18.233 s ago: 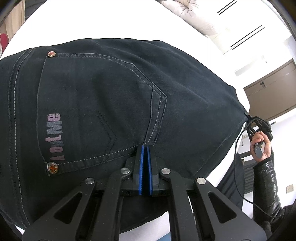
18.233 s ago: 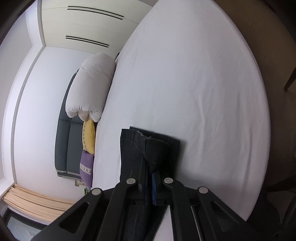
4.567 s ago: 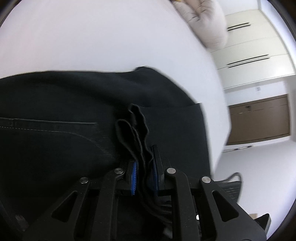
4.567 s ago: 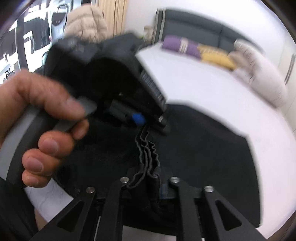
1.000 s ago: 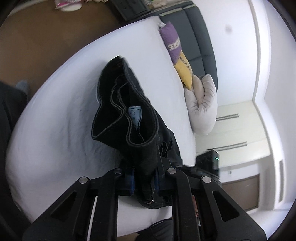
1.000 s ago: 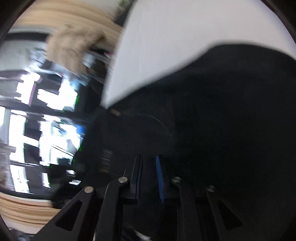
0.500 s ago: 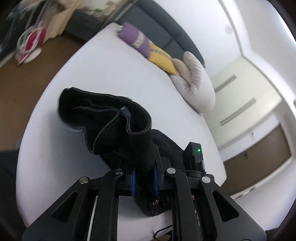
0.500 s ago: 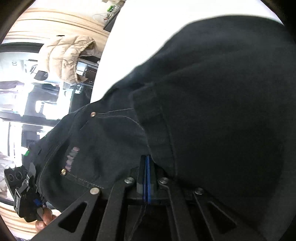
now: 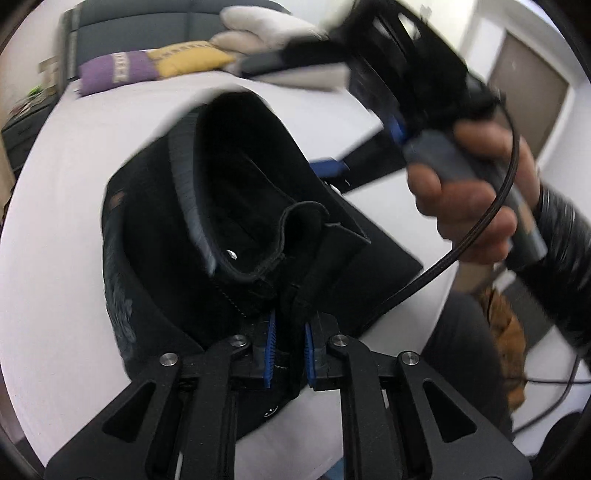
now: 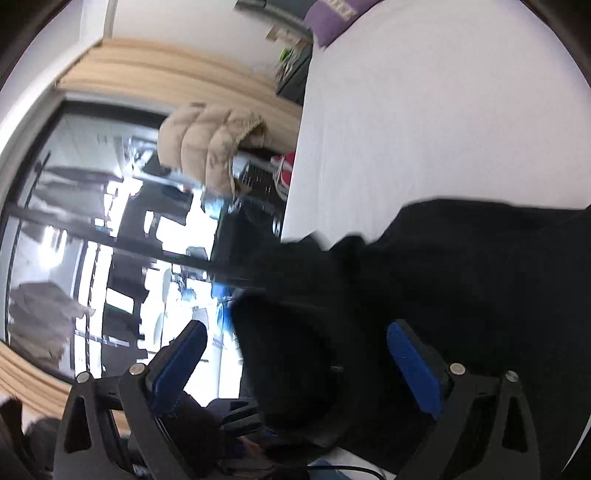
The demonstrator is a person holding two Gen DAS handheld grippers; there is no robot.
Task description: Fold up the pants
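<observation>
The left gripper (image 9: pixel 288 347) is at 6 o'clock in the left wrist view. Its blue fingers (image 9: pixel 270 345) are squeezed tight on a thick fold of the black pants (image 9: pixel 229 206). The pants bunch up in front of it, with the waistband curling open, and they rest on the white bed (image 9: pixel 74 155).

At 2 o'clock a hand (image 9: pixel 476 184) in a shiny dark sleeve (image 9: pixel 565 273) holds the right gripper (image 10: pixel 295 354) above the bed. Its fingers (image 10: pixel 413 362) have just swung wide apart. Some pants cloth lies between them, but the pads are not pressing on it.

Far off at 11 o'clock, a purple pillow (image 9: pixel 114 72) and a yellow pillow (image 9: pixel 192 59) sit by a dark sofa (image 9: pixel 147 22).
</observation>
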